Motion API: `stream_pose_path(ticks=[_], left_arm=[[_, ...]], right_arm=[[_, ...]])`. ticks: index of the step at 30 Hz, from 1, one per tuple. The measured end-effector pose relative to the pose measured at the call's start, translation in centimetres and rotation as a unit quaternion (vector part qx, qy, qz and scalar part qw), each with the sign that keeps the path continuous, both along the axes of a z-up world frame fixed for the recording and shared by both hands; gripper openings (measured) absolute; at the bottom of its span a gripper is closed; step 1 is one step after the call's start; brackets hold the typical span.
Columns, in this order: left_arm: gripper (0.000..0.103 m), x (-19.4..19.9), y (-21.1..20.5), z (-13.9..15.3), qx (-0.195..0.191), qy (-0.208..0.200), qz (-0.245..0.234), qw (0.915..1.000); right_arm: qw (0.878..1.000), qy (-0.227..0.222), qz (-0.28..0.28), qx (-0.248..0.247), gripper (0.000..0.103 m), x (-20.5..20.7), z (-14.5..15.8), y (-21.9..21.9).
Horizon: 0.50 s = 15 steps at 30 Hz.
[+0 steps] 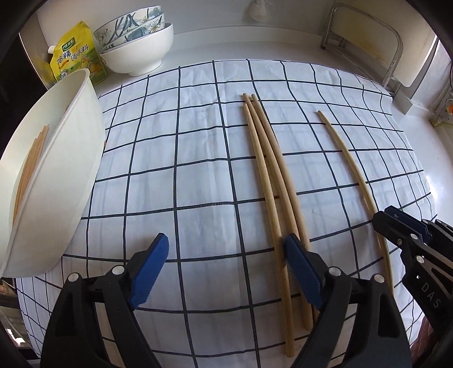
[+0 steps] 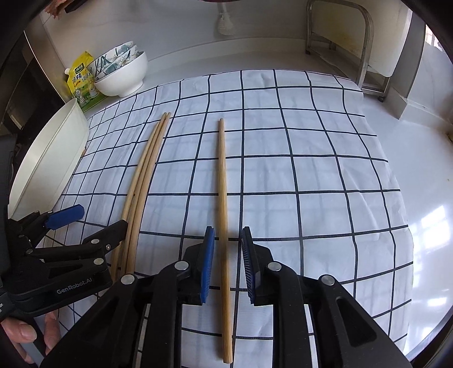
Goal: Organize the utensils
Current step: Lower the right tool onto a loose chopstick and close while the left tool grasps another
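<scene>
The left tongs (image 1: 223,252) stood wide over the checked cloth (image 1: 198,158), 1 pad beside 3 chopsticks (image 1: 271,175) lying together. The right tongs (image 2: 228,243) were narrowly parted around a single chopstick (image 2: 222,184), pads not touching it. A white tub (image 1: 56,175) holding more chopsticks sat at the bench's left.

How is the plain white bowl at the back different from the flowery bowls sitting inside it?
The plain white bowl has no pattern; the flowery bowls show blue and white blossoms. The plain white bowl stands on the counter at the bottom of the stack; the flowery bowls nest inside it and poke above its rim. All are round and sit upright.
</scene>
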<state>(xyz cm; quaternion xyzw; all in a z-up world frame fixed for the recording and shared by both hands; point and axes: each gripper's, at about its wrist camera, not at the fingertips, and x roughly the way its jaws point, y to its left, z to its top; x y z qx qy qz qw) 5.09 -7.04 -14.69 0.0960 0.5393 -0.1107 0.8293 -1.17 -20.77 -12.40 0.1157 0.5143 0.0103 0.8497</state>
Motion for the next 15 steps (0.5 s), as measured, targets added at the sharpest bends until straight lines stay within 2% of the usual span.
stream_pose_path(ticks=[11, 15], left_arm=[[0.084, 1.5, 0.1, -0.1, -0.016, -0.003, 0.013, 0.9998], [0.075, 2.0, -0.2, 0.1, -0.019, -0.011, 0.006, 0.9997]], right_arm=[[1.000, 0.000, 0.009, -0.027, 0.019, 0.5, -0.4, 0.6], [0.999, -0.006, 0.016, -0.045, 0.019, 0.9, -0.5, 1.3]])
